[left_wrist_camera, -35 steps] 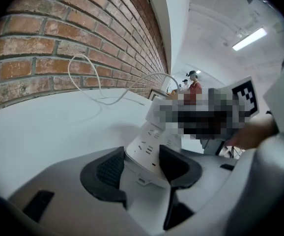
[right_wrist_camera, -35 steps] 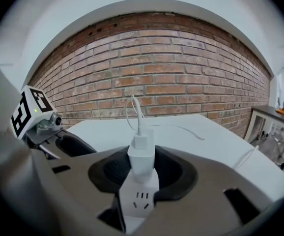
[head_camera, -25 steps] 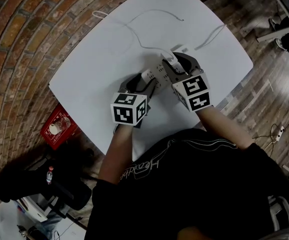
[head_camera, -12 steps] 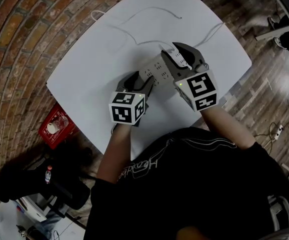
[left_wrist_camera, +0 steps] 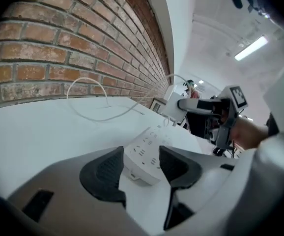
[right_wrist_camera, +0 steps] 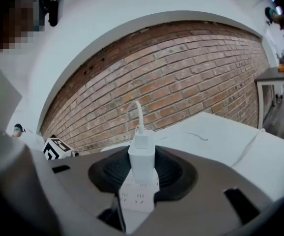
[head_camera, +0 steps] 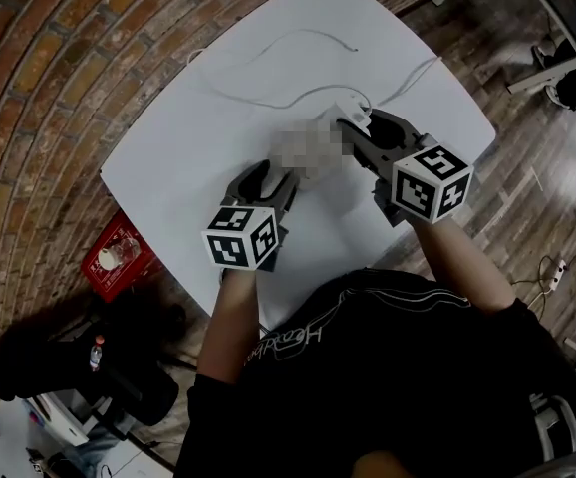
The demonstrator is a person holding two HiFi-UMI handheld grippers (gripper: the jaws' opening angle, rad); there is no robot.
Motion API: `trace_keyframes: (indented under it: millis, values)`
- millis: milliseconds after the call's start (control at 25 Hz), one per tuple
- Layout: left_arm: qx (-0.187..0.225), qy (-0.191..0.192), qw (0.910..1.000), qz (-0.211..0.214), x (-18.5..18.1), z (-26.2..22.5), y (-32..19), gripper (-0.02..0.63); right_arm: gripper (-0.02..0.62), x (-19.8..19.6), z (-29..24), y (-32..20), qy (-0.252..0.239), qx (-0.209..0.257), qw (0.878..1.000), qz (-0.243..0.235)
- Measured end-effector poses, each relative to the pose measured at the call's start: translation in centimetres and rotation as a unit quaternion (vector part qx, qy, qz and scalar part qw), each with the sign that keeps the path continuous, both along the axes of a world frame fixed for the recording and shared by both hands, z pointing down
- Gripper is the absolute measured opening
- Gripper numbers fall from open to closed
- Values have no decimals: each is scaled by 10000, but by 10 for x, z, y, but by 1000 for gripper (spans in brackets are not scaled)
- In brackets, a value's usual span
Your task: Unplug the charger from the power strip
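A white power strip (left_wrist_camera: 149, 149) is held between both grippers above the white table (head_camera: 178, 157); a mosaic patch covers it in the head view. My left gripper (left_wrist_camera: 141, 163) is shut on its near end, one pad on each long side. A white charger (right_wrist_camera: 142, 159) stands plugged into the strip's other end (right_wrist_camera: 139, 196), with a thin white cable rising from its top. My right gripper (right_wrist_camera: 142, 170) is shut on the charger's body. In the head view the left gripper (head_camera: 271, 175) is at the centre and the right gripper (head_camera: 361, 127) is just right of it.
Thin white cables (head_camera: 298, 36) trail over the far half of the table, and another cable (head_camera: 420, 68) runs toward the right edge. A red crate (head_camera: 117, 255) and a black bag (head_camera: 79, 366) lie on the brick floor at the left.
Both grippers have risen and carried the strip up off the table. The right gripper has rolled and shifted right. The charger is still seated in the strip.
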State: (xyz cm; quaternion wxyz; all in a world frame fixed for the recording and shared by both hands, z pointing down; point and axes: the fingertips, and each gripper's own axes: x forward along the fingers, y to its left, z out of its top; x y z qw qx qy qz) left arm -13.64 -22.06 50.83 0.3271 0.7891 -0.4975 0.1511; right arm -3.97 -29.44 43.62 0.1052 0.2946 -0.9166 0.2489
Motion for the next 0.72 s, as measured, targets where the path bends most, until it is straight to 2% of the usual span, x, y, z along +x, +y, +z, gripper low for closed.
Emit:
trace_keyframes:
  millis: [160, 280, 360, 440, 520, 600, 720]
  values:
    - [454, 373, 9983, -52, 5, -47, 17, 213, 121, 3, -11, 24, -339, -343, 9985, -258]
    - [702, 681, 9952, 58, 13, -85, 39, 142, 121, 7, -26, 48, -526, -472, 9968, -364]
    - [739, 956, 9926, 78, 16, -107, 56, 104, 121, 8, -42, 67, -681, -486, 9955, -443]
    - [711, 1274, 9891, 188, 20, -126, 74, 33, 121, 7, -59, 87, -829, -430, 9944, -505]
    - [751, 1581, 9839, 361, 26, -147, 89, 21, 121, 5, -77, 103, -957, -311, 9936, -515]
    - [834, 1668, 9814, 457, 29, -167, 105, 15, 121, 4, -92, 122, -1084, -266, 9924, -520]
    - [994, 1541, 9814, 560, 29, -192, 135, 13, 121, 3, -116, 152, -1333, -274, 9892, -550]
